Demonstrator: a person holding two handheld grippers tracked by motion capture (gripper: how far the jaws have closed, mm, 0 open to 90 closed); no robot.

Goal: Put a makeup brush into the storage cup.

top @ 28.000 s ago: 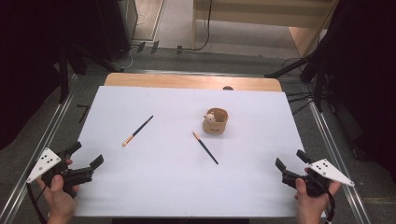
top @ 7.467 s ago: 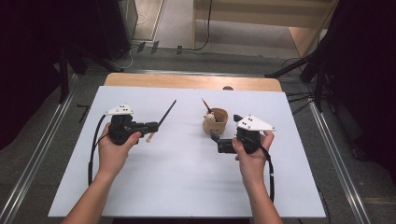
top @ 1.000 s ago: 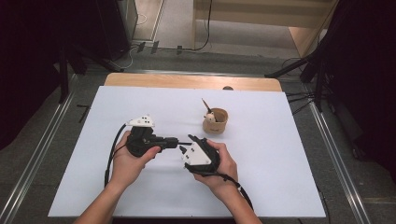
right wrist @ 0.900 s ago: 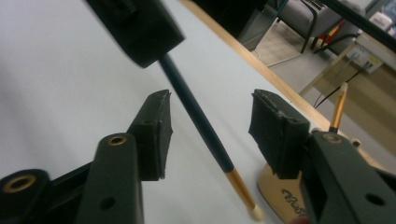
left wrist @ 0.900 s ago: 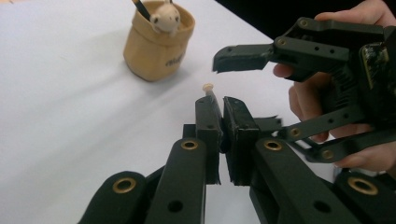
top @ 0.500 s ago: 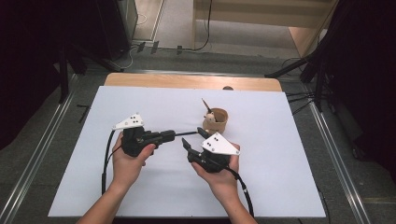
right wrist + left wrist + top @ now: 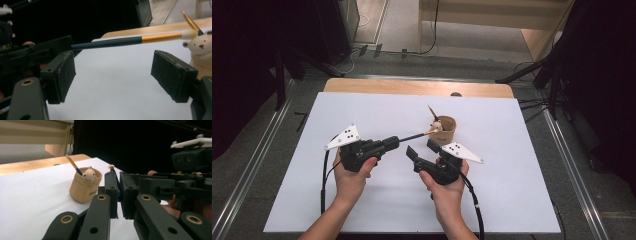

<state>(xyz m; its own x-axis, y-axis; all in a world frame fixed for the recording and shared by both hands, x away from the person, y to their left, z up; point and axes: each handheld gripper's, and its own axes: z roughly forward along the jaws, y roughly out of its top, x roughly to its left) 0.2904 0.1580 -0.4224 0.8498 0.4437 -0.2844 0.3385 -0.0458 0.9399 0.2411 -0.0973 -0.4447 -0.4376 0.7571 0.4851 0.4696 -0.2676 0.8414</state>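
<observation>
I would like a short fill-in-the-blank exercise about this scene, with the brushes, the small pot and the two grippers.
1. The left gripper is shut on a ____.
2. The jaws of the right gripper stand ____, with nothing pressed between their pads.
3. The tan pot already holds ____ brush.
4. The held brush points its pale tip toward the ____.

Missing words: brush; open; one; pot

Table brightly lit, surroundings dark, close fingers blurred
</observation>
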